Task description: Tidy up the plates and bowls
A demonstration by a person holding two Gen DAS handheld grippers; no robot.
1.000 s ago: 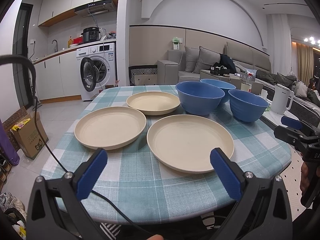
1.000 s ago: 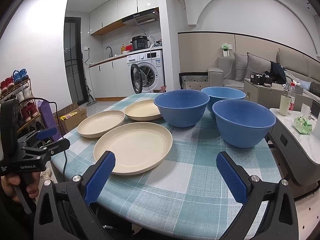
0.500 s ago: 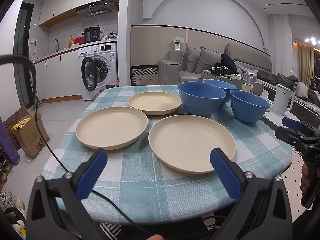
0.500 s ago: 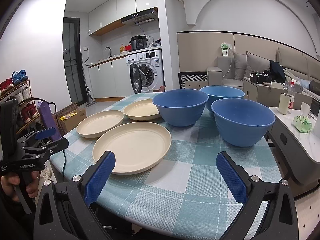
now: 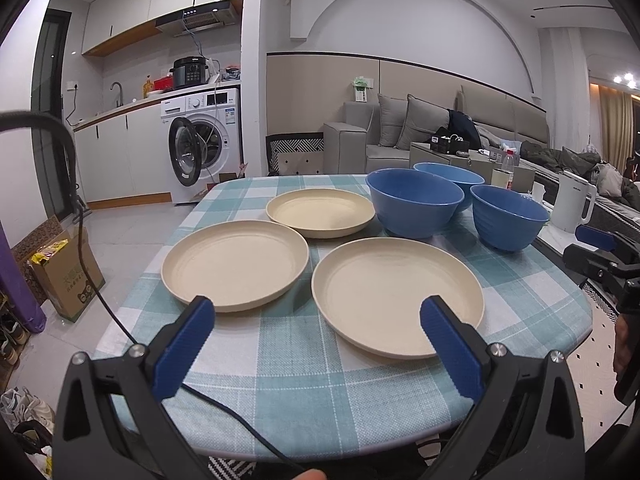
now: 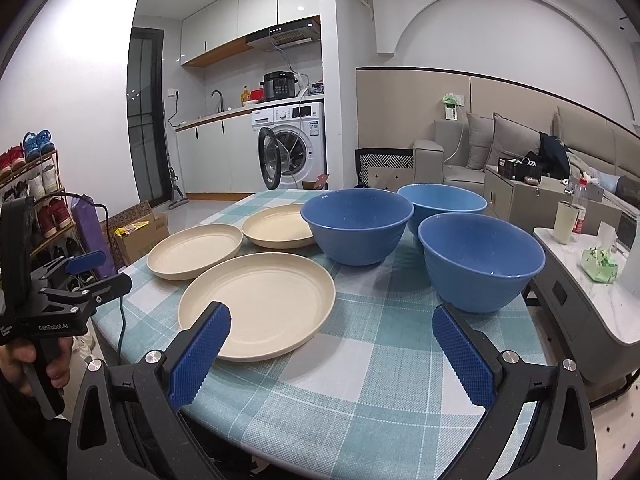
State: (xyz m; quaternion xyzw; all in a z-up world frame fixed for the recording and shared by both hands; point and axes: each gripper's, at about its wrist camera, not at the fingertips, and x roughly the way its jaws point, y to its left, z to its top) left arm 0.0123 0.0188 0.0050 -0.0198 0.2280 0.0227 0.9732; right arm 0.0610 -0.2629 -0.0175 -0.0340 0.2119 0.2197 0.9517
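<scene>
We see three empty round cream plates (image 5: 236,264) left, three empty smooth blue bowls (image 6: 480,256) far right, on the checked tablecloth (image 6: 360,360), our left gripper (image 5: 316,344) and right gripper (image 6: 332,348) spread wide, holding nothing

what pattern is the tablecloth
A teal, pale blue and white check; the tablecloth shows best in the right wrist view.

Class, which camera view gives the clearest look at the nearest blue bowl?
The right wrist view: the nearest blue bowl sits large, close and unobstructed, with its interior visible. In the left wrist view the same bowl appears smaller, off toward the right side.
</scene>
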